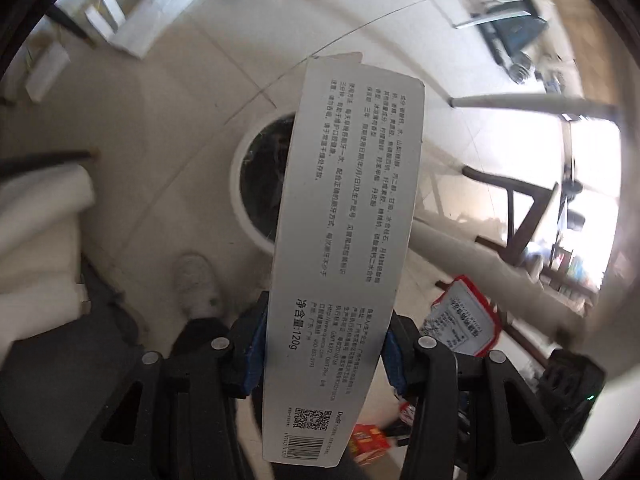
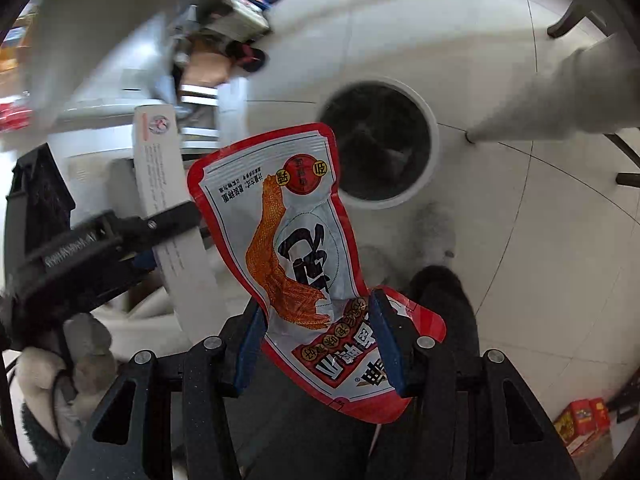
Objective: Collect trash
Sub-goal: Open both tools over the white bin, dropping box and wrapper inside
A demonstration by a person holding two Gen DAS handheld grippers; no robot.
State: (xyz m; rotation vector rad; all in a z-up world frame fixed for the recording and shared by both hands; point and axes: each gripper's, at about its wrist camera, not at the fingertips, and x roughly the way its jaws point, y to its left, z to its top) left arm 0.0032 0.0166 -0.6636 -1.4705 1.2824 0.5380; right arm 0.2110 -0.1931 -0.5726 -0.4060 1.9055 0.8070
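My left gripper (image 1: 324,354) is shut on a long white toothpaste box (image 1: 344,216) and holds it above the floor. The box covers part of a round white trash bin (image 1: 256,184) with a dark liner below it. My right gripper (image 2: 316,344) is shut on a red and white snack pouch (image 2: 296,248). The bin (image 2: 380,144) lies just beyond the pouch in the right wrist view. The left gripper (image 2: 160,236) with the box (image 2: 168,184) shows at the left there. The pouch (image 1: 466,316) shows at the lower right in the left wrist view.
The floor is pale tile (image 1: 224,64). White boxes (image 1: 132,12) lie at the far left. Table and chair legs (image 1: 532,100) stand at the right. A red and yellow carton (image 2: 580,424) lies on the floor. My shoe (image 1: 196,280) is near the bin.
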